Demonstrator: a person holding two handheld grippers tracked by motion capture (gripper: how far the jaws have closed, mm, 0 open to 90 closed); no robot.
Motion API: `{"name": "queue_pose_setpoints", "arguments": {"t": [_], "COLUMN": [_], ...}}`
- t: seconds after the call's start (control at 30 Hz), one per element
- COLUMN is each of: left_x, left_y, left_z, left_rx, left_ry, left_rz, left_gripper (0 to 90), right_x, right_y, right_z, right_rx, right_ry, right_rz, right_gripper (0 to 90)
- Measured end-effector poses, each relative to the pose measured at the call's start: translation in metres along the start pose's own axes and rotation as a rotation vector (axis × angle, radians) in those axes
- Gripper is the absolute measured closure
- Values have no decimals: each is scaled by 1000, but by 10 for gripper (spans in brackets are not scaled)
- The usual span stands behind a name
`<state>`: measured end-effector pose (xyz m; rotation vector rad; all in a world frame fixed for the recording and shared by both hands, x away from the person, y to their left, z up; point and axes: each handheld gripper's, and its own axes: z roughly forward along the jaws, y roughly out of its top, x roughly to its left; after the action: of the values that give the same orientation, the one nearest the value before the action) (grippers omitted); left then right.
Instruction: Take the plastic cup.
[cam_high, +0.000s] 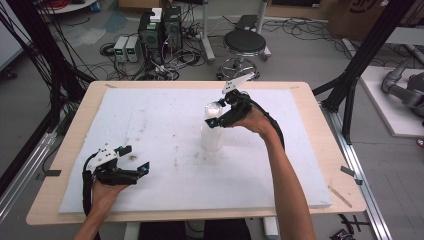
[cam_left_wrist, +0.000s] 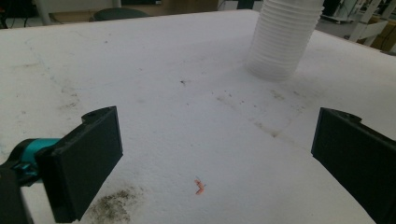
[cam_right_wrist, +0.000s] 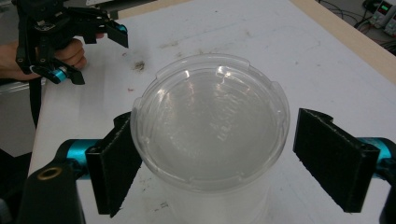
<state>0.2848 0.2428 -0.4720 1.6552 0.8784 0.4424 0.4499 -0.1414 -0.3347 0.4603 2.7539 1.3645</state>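
Stack of clear ribbed plastic cups (cam_high: 212, 131) stands upright at frame centre on the white foam pad (cam_high: 165, 135) — right gripper (cam_high: 218, 113) is directly over its top rim, jaws wide, straddling, one pad just touching. Left gripper (cam_high: 134, 159) lower left, open, empty — well apart.

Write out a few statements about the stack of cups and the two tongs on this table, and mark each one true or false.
1. The stack of cups stands upright on the white mat. True.
2. The right tongs are clamped shut above the stack. False: the jaws stand open, one on each side of the top cup's rim.
3. The left tongs hold a cup. False: nothing is between the open jaws; they hang over bare mat.
4. The left tongs are apart from the stack, nearer the person's edge of the table. True.
5. A small orange scrap lies on the mat by the left tongs. True.
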Motion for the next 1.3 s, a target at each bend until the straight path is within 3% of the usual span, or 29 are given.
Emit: {"name": "queue_pose_setpoints", "arguments": {"t": [0.43, 0.67, 1.3], "left_x": [0, 0, 0], "left_y": [0, 0, 0], "left_z": [0, 1, 1], "left_rx": [2, 4, 5], "left_ry": [-1, -3, -4], "left_rz": [-4, -5, -2], "left_gripper": [18, 18, 18], "right_x": [-2, 0, 4], "right_y": [-3, -2, -1], "right_z": [6, 6, -3], "right_rx": [8, 0, -20], "right_ry": [10, 19, 10], "right_rz": [0, -19, -19], "right_gripper": [248, 337, 358]}}
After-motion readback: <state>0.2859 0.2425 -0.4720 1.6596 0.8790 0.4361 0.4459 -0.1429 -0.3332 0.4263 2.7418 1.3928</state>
